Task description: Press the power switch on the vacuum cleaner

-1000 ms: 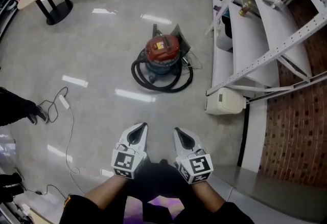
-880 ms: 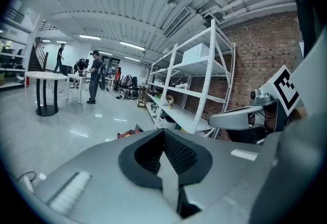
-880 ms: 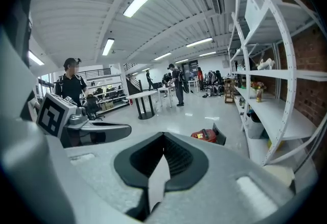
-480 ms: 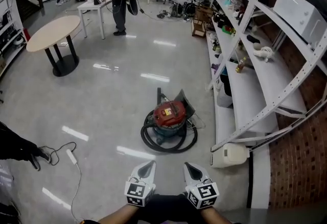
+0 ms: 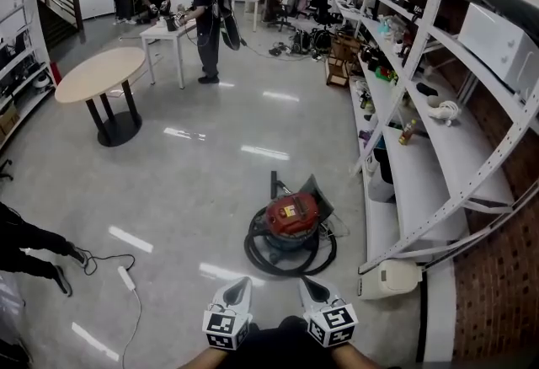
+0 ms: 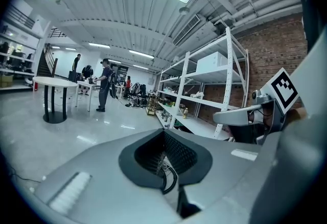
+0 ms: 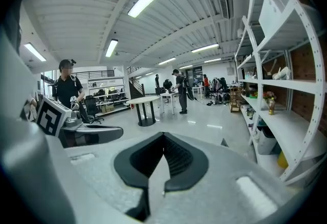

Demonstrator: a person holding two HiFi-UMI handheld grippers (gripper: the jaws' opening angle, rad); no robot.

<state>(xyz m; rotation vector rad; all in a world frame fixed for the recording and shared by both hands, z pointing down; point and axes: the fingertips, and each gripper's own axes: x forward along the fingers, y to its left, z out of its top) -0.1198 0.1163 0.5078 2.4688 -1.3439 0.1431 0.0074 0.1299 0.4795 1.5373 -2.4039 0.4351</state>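
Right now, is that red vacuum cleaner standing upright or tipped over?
Upright. The vacuum cleaner stands on the floor with its red lid facing up and its black hose coiled around its base.

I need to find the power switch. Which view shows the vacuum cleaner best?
The head view: the red vacuum cleaner sits whole on the floor, its black hose coiled round it. Neither gripper view clearly shows it; both look across the room.

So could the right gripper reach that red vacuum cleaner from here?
Probably not yet: the right gripper hangs well short of the vacuum cleaner, which sits ahead on the floor, though nothing blocks the way.
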